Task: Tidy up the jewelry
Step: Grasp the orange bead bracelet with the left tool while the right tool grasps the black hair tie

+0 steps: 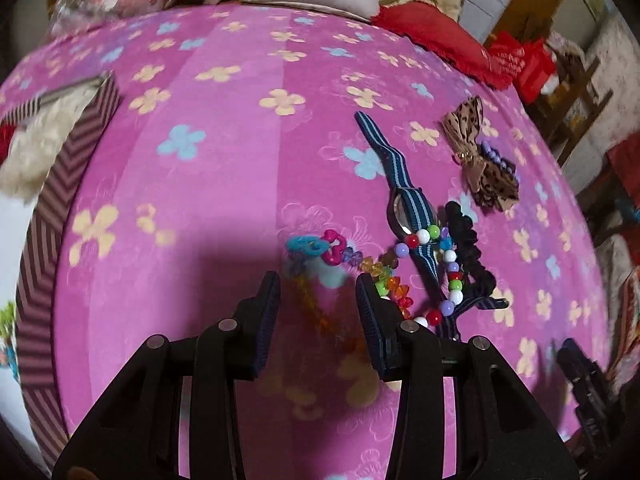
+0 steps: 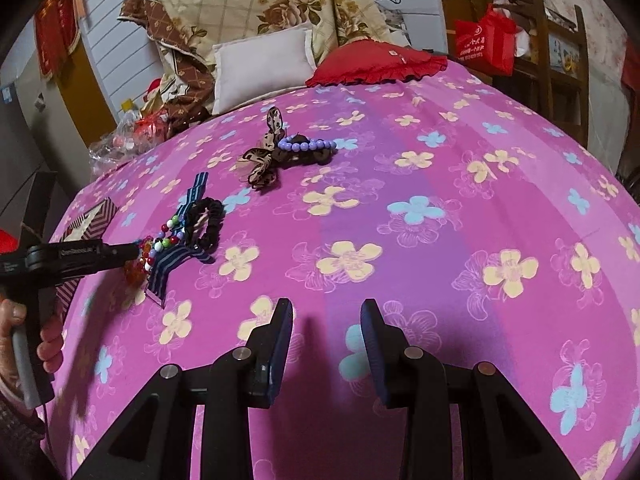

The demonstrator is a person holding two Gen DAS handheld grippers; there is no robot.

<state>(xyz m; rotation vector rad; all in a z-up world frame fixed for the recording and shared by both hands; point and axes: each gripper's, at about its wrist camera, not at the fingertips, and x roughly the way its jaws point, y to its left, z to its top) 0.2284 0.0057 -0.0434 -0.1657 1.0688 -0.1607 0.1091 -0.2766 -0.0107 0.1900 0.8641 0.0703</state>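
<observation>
My left gripper (image 1: 318,296), jaws apart, hung over the translucent bead necklace (image 1: 360,264), whose strand ran rightward from between its fingers into the pile, while my right gripper (image 2: 326,320), also parted, sat well away.

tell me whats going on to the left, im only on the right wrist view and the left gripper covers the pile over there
Observer: The left gripper is open, its fingers straddling a strand of clear coloured beads.
Operator: is it holding anything
Observer: No. The strand lies on the pink bedspread between the fingers, ungripped.
Operator: what else is in that pile
Observer: A striped blue watch lies under a bracelet of round beads, and a black scrunchie sits beside them.
Operator: wheres the box
Observer: The chevron-striped box stands open at the far left, with pale stuffing inside.
</observation>
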